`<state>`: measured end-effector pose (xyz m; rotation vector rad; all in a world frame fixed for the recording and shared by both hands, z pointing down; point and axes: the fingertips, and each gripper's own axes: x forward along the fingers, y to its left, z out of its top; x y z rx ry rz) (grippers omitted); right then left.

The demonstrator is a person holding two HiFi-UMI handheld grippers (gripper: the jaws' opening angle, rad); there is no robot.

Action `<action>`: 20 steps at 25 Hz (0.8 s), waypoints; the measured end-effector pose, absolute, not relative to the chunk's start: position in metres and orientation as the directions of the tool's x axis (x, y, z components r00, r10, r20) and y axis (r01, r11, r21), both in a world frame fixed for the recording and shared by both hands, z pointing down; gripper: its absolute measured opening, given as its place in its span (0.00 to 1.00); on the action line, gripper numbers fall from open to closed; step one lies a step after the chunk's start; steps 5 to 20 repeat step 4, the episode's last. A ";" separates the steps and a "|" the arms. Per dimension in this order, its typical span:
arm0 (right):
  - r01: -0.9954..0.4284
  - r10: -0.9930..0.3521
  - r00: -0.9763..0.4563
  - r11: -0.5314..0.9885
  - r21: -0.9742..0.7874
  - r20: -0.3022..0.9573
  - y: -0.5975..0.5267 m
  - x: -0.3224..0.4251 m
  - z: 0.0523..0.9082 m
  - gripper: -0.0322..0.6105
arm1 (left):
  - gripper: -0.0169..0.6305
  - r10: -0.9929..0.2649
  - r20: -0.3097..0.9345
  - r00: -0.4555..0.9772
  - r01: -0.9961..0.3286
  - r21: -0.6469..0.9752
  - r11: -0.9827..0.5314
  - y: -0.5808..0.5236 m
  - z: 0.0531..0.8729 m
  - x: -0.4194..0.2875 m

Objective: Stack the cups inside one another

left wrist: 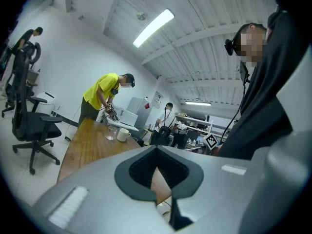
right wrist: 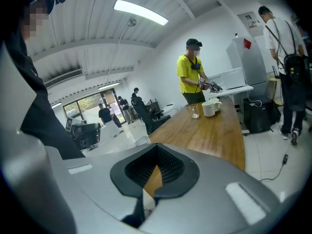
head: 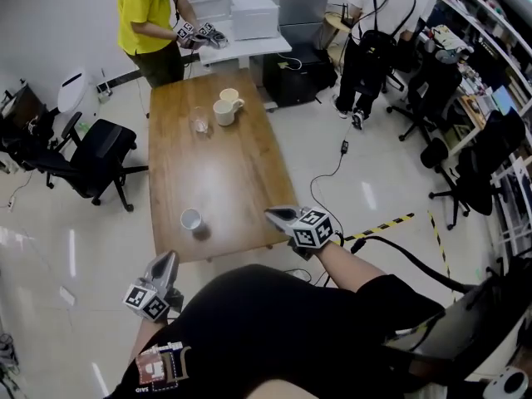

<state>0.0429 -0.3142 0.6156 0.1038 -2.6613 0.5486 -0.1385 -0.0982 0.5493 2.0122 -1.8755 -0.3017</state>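
Note:
A long wooden table (head: 237,173) carries a clear glass (head: 199,120) and two white mugs (head: 224,111) side by side near its far end. A small white cup (head: 191,219) stands alone near the front edge. My left gripper (head: 169,258) hangs below the table's front left corner, shut and empty. At the front right corner my right gripper (head: 274,215) is also shut with nothing in it, well right of the small cup. The left gripper view shows the glass (left wrist: 110,132) and a mug (left wrist: 123,135) far off. The right gripper view shows the small cup (right wrist: 142,141), the glass (right wrist: 194,111) and the mugs (right wrist: 209,108).
A person in a yellow shirt (head: 154,15) stands at the table's far end beside a white desk with boxes (head: 249,15). A black office chair (head: 96,156) sits left of the table. Cables and striped tape (head: 382,225) lie on the floor to the right.

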 end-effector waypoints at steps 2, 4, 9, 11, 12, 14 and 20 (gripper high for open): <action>-0.192 -0.030 -0.911 0.914 -0.358 0.412 -0.323 0.058 0.610 0.07 | 0.03 -0.987 0.086 0.137 -0.910 0.404 -0.091 -0.114 0.548 -0.133; -0.240 -0.083 -0.910 0.904 -0.354 0.406 -0.334 0.077 0.603 0.07 | 0.03 -0.979 0.076 0.191 -0.905 0.400 -0.145 -0.135 0.545 -0.126; -0.240 -0.083 -0.910 0.904 -0.354 0.406 -0.334 0.077 0.603 0.07 | 0.03 -0.979 0.076 0.191 -0.905 0.400 -0.145 -0.135 0.545 -0.126; -0.240 -0.083 -0.910 0.904 -0.354 0.406 -0.334 0.077 0.603 0.07 | 0.03 -0.979 0.076 0.191 -0.905 0.400 -0.145 -0.135 0.545 -0.126; -0.240 -0.083 -0.910 0.904 -0.354 0.406 -0.334 0.077 0.603 0.07 | 0.03 -0.979 0.076 0.191 -0.905 0.400 -0.145 -0.135 0.545 -0.126; -0.240 -0.083 -0.910 0.904 -0.354 0.406 -0.334 0.077 0.603 0.07 | 0.03 -0.979 0.076 0.191 -0.905 0.400 -0.145 -0.135 0.545 -0.126; -0.240 -0.083 -0.910 0.904 -0.354 0.406 -0.334 0.077 0.603 0.07 | 0.03 -0.979 0.076 0.191 -0.905 0.400 -0.145 -0.135 0.545 -0.126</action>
